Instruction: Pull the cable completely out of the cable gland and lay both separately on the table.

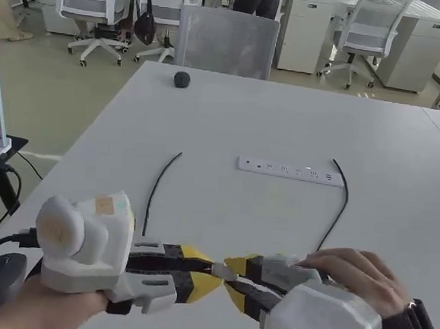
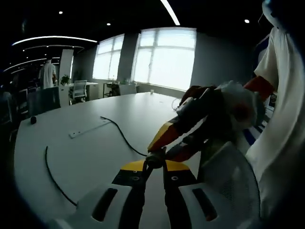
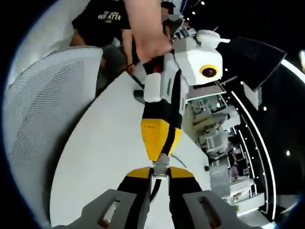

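a white table (image 1: 285,116) seen from above, with 2 hand-held grippers meeting tip to tip at its near edge. the left gripper (image 1: 205,274) comes in from the left and the right gripper (image 1: 234,278) from the right, its hand (image 1: 353,270) wrapped over the body. their yellow jaw tips touch just above the tabletop.

in the right gripper view, a small grey cable gland (image 3: 160,167) sits pinched at the ends of that gripper's jaws, which are drawn close together, and a dark strand runs back between them. the left gripper's jaws are likewise closed tight on the same small piece from the opposite end. where gland ends and cable begins at the grip is too small to tell.

the thin black cable (image 1: 341,204) lies on the table, curving from the right end of a white power strip (image 1: 288,171) toward the right hand. a second loose black cable (image 1: 157,190) lies apart on the left. a small dark object (image 1: 182,78) rests near the far edge.
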Motion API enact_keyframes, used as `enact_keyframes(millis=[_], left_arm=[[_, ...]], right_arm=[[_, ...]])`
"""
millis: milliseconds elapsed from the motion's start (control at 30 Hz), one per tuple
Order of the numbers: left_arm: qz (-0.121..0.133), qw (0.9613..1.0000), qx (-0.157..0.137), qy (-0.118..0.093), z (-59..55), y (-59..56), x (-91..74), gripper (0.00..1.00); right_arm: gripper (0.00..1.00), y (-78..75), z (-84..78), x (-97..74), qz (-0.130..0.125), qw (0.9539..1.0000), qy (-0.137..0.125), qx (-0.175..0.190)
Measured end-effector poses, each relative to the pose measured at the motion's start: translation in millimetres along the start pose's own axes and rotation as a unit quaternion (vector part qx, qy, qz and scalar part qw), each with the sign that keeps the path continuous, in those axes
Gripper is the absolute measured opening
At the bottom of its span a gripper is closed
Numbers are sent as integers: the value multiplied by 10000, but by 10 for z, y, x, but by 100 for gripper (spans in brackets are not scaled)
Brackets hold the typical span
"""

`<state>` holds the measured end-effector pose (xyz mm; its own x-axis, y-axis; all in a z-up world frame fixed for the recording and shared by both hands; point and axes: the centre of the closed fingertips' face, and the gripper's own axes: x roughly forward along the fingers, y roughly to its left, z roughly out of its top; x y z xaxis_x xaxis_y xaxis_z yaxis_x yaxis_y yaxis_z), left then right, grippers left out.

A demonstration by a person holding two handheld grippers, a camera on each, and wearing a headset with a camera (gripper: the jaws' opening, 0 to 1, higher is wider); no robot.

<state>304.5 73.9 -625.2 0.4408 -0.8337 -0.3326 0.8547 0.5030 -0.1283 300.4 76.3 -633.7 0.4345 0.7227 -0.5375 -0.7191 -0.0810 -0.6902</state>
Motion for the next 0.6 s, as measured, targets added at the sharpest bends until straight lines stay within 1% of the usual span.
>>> enact_keyframes(millis=[33,67,100,133,200,233,267,300,367,400,433,467,500,533,567,600], left_arm=[[20,10000,31,19,-8,-8,3,14],[-6,9998,130,126,-48,-29,7,14],[-19,9996,232,164,-66,-38,13,14],[-27,9995,271,174,-75,-55,21,14],[-30,9995,282,165,-73,-59,17,14],[-27,9995,289,154,-66,-57,13,14],[-22,9995,292,144,-62,-57,9,14],[-14,9995,306,120,-56,-53,2,14],[11,9995,299,91,-45,-34,-18,14],[12,9995,299,85,-42,-33,-23,14],[12,9995,312,63,-30,-29,-33,14],[8,9994,331,57,-24,-29,-38,14],[7,9992,390,75,-23,-29,-41,14],[9,9990,433,103,-28,-28,-46,14],[-26,9987,485,143,-44,-43,-49,14],[-20,9986,513,153,-53,-50,-57,14]], right_arm=[[8,9,16,-4,73,9996,-78,255],[8,46,9,-10,289,9971,-15,698],[8,59,22,-16,375,9945,-48,982],[9,61,25,-25,448,9891,-72,1403],[9,44,2,-31,512,9849,-101,1651],[9,35,-14,-43,552,9804,-94,1890],[10,32,-8,-49,588,9778,-145,2007],[12,50,-5,-52,714,9728,-176,2197],[19,78,-28,-55,833,9656,-153,2457],[24,104,-32,-53,925,9623,-136,2556],[30,114,-40,-52,964,9593,-120,2651],[30,100,-48,-54,943,9600,-122,2635],[24,81,-45,-74,915,9611,-145,2603],[17,62,-41,-88,880,9624,-172,2563],[11,-4,-37,-99,762,9675,-234,2398],[9,-2,-44,-118,789,9671,-205,2409]])
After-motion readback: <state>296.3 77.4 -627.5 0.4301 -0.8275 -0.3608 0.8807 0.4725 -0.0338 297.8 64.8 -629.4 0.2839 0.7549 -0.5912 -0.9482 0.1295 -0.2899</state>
